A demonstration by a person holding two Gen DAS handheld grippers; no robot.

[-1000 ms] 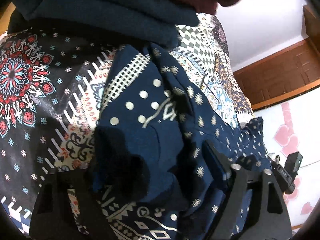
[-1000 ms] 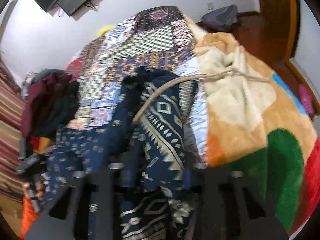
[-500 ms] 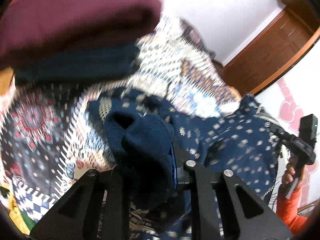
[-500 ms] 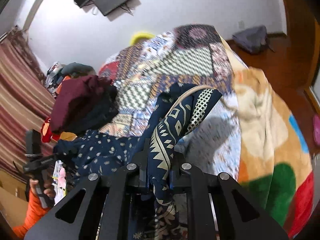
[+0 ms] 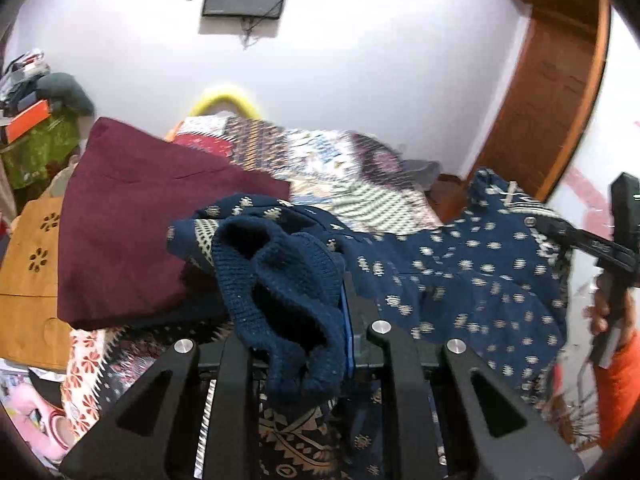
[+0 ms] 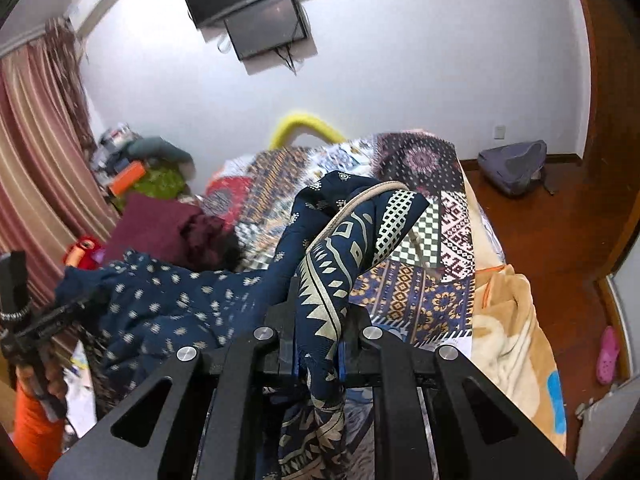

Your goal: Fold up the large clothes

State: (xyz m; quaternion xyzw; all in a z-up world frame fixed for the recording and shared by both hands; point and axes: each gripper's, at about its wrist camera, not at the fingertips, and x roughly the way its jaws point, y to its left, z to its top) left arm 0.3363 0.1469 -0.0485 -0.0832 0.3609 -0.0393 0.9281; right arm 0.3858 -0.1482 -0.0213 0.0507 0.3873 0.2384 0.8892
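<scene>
A large navy garment (image 5: 460, 280) with cream dots and geometric bands hangs lifted over the bed, stretched between both grippers. My left gripper (image 5: 308, 320) is shut on a bunched dark-blue knit edge (image 5: 280, 280) of it. My right gripper (image 6: 318, 344) is shut on a cream-patterned fold (image 6: 324, 292) of the same garment. In the left wrist view the right gripper (image 5: 576, 240) shows at the far right, held by a hand with an orange sleeve. The right wrist view shows the left gripper (image 6: 60, 312) at the far left.
A folded maroon pile (image 5: 152, 220) lies on the bed's left side beside a wooden board (image 5: 28, 260). The patchwork bedspread (image 6: 424, 280) and a beige multicoloured blanket (image 6: 512, 340) cover the bed. A grey backpack (image 6: 512, 168) sits on the wooden floor; a TV (image 6: 248, 12) hangs on the wall.
Both grippers have risen with the garment, lifting it off the bed. The left jaws went from wide around the cloth to shut on the knit edge. Both views now reach the wall.
</scene>
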